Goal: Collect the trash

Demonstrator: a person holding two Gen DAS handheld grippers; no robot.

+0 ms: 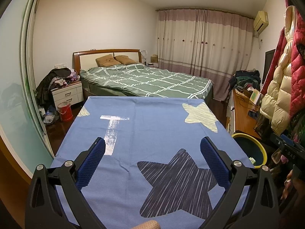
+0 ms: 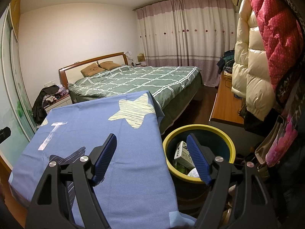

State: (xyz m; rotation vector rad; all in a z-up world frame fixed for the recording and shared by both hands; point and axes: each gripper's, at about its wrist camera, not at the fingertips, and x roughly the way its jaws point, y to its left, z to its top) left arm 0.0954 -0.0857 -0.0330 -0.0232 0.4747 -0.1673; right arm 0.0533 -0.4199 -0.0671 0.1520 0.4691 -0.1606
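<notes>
A round bin with a yellow rim (image 2: 198,128) stands on the floor right of the table; in the left wrist view the bin (image 1: 251,151) shows at the table's right edge. Inside lie a white carton (image 2: 182,153) and other litter. My right gripper (image 2: 151,140) is open with nothing between its fingers, straddling the table's right edge and the bin's left rim. My left gripper (image 1: 152,145) is open and empty above the blue star-patterned tablecloth (image 1: 152,133). No loose trash shows on the cloth.
A bed with a green checked cover (image 1: 148,80) lies beyond the table. A red bucket (image 1: 64,111) and a cluttered nightstand (image 1: 66,91) are at the left. Padded coats (image 2: 266,57) hang close on the right above a wooden desk (image 2: 226,105).
</notes>
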